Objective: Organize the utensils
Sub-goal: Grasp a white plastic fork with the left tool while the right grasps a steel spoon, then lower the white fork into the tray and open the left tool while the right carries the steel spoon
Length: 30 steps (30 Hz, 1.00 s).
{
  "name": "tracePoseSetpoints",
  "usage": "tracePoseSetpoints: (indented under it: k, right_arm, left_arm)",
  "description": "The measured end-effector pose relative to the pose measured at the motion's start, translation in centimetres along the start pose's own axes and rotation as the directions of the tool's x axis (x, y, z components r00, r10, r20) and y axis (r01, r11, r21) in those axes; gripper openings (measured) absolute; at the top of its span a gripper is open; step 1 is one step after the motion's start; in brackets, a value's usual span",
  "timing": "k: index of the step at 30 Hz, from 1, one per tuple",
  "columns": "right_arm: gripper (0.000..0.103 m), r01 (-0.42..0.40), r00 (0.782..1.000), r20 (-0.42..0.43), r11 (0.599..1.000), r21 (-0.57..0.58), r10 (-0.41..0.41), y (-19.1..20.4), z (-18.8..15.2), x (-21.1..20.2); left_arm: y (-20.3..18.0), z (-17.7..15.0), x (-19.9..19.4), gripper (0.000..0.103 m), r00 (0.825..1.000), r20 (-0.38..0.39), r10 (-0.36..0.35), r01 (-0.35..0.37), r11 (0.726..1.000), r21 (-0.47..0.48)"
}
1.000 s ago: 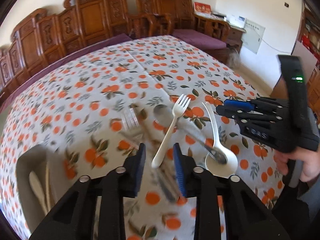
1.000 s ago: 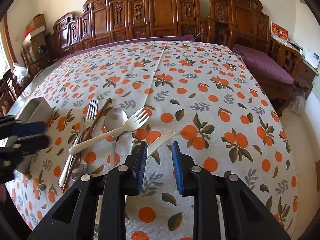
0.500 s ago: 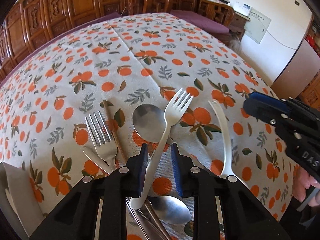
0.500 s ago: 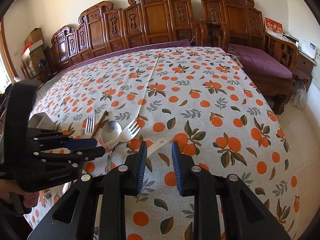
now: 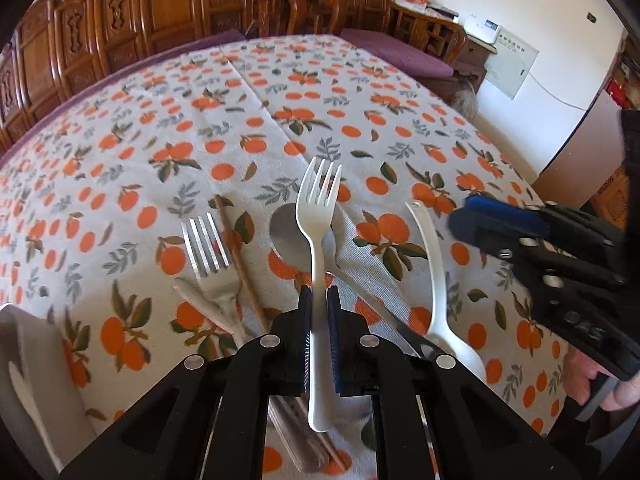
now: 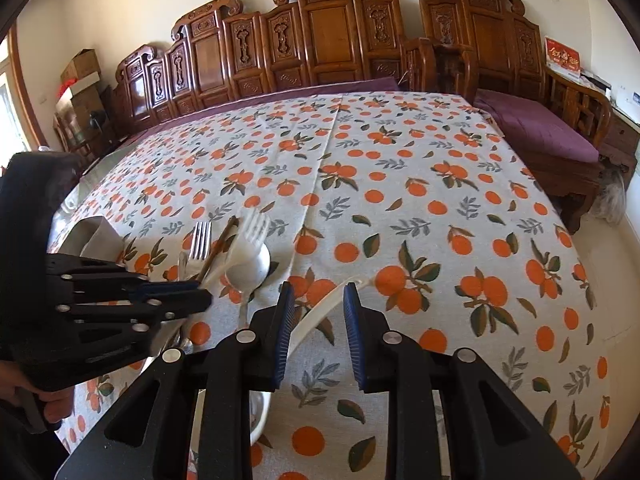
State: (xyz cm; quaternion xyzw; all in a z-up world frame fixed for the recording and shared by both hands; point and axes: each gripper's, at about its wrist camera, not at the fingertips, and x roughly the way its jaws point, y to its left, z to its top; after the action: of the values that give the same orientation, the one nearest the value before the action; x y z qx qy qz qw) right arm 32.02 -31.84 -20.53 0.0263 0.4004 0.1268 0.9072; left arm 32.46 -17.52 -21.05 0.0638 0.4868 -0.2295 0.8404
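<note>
Jaws tight on white fork

We saw a tablecloth printed with oranges and leaves covering the table. Beyond its far edge stood carved wooden chairs against the wall, and past its right edge a bench carried a purple cushion. A white wall panel hung further right.
</note>
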Motion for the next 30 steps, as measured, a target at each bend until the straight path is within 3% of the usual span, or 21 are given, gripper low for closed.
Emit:
tracePoseSetpoints:
  k: [15, 30]
  right_arm:
    - [0.028, -0.079, 0.990, -0.117, 0.995, -0.053, 0.072, 3.8, -0.4, 3.9]
    - [0.028, -0.039, 0.986, -0.168, 0.991, -0.129, 0.017, 5.7, -0.9, 5.4]
  left_arm:
    - [1.5, -3.8, -7.8, 0.007, 0.992, 0.117, 0.043, -0.037, 0.998, -0.055]
    - [2.6, -6.2, -12.0, 0.007, 0.985, 0.152, 0.084, -0.075, 0.995, -0.064]
